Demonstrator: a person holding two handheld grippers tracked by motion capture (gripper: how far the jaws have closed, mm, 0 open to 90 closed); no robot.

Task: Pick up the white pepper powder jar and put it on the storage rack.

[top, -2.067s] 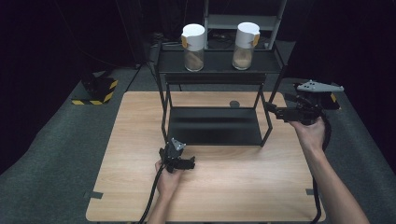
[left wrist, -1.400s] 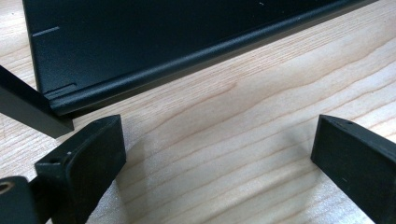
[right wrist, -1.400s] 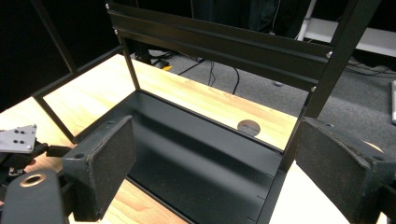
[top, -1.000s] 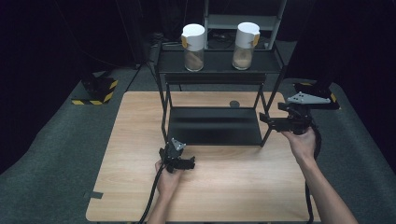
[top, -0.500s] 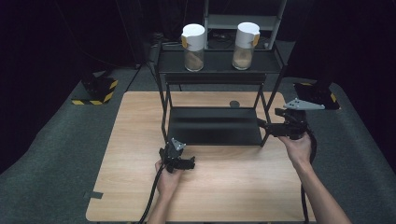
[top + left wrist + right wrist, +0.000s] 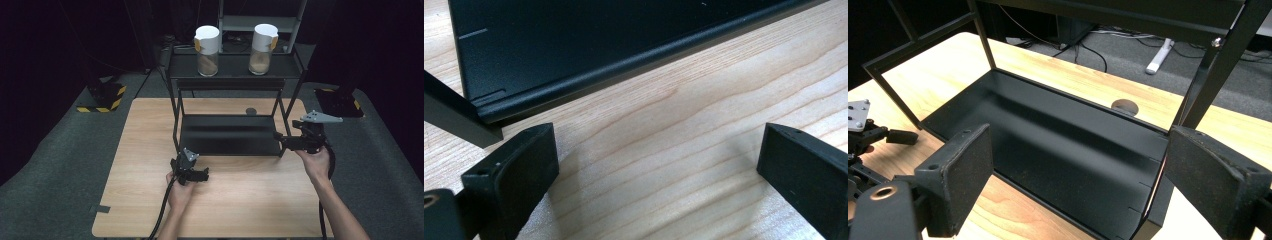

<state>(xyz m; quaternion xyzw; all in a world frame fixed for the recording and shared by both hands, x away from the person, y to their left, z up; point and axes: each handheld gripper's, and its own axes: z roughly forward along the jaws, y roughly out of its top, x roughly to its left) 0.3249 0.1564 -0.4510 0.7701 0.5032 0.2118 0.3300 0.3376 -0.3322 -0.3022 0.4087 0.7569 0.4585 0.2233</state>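
Observation:
A black metal rack stands on the wooden table, with a low bottom shelf. My left gripper lies on the table by the rack's front left corner, open, with bare wood between its pads. My right gripper hovers at the rack's front right leg, open and pointing left over the bottom shelf. That leg shows just inside the right pad, not pressed. The left gripper also appears at the far left of the right gripper view.
Two white-capped jars with brown contents stand on the rack's top shelf. A small dark round disc lies on the table behind the rack. Grey carpet surrounds the table; a yellow-black striped base sits far left.
My right gripper has come down and toward the person, from beside the rack's right side to its front right leg. The left gripper has stayed put.

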